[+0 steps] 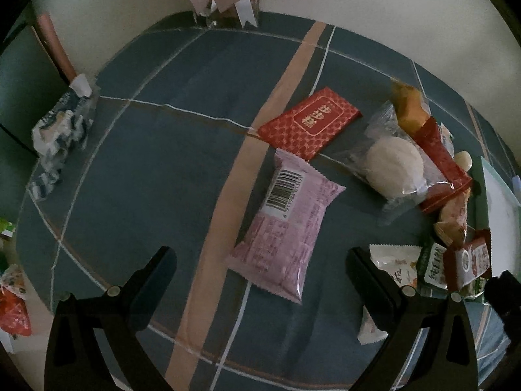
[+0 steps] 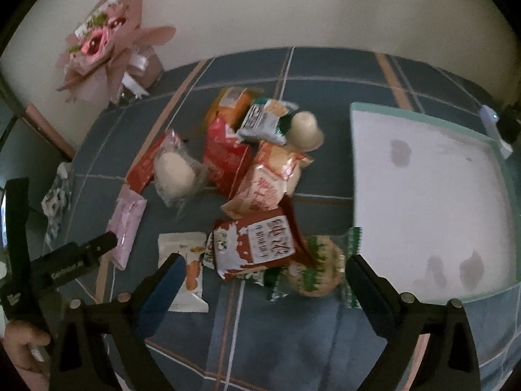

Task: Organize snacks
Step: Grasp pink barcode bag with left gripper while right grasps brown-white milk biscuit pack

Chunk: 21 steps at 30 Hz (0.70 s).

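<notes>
Both wide and empty, left gripper (image 1: pixel 260 280) nears the pink foil snack packet (image 1: pixel 285 228); right gripper (image 2: pixel 263 280) nears the red-and-white crinkled sachet (image 2: pixel 257 244); next, likely closing on one for the shallow white tray (image 2: pixel 429 202).

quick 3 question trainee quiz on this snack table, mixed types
1. True or false: the white tray already holds snacks.
2. What lies between the fingers of the left claw? A) pink packet B) red envelope C) bouquet
3. Fill in: the printed side of the pink packet that faces up shows a ____.

Key: 1 false, the tray holds no snacks. 2 A, though the open claw is not touching it. 3 barcode.
</notes>
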Each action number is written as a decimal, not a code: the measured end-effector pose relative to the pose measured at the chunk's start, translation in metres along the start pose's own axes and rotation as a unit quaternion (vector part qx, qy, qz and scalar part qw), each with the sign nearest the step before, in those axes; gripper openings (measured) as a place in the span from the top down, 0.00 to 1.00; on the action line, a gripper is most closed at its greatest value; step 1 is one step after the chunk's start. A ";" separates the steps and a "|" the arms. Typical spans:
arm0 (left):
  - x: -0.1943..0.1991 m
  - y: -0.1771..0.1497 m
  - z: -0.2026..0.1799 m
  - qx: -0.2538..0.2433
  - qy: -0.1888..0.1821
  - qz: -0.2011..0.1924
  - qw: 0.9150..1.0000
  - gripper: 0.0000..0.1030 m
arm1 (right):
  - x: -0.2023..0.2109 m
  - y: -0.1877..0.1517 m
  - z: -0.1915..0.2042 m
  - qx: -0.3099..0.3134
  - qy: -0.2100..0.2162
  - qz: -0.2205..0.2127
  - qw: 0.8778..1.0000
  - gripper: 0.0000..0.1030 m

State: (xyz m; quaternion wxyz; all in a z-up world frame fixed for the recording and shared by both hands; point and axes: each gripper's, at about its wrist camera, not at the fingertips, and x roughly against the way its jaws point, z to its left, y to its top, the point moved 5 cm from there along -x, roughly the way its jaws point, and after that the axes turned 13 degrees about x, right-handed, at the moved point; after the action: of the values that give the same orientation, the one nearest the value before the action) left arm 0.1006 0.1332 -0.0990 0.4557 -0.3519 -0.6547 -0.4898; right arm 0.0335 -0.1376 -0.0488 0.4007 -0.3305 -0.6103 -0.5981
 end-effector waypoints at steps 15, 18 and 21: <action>-0.046 0.004 0.002 -0.005 -0.010 0.033 0.999 0.16 | -0.038 0.002 0.014 0.051 -0.026 0.048 0.997 0.13; -0.049 0.004 0.002 -0.004 -0.010 0.038 0.999 0.23 | -0.040 0.004 0.015 0.059 -0.036 0.047 0.997 0.21; -0.046 0.003 0.002 -0.004 -0.011 0.038 0.999 0.32 | -0.040 0.005 0.016 0.058 -0.034 0.047 0.997 0.23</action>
State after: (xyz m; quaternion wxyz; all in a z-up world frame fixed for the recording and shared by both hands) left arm 0.1185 0.1356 -0.1414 0.4653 -0.3836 -0.6438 -0.4710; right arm 0.0547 -0.1184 -0.0817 0.4261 -0.3552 -0.6407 -0.5308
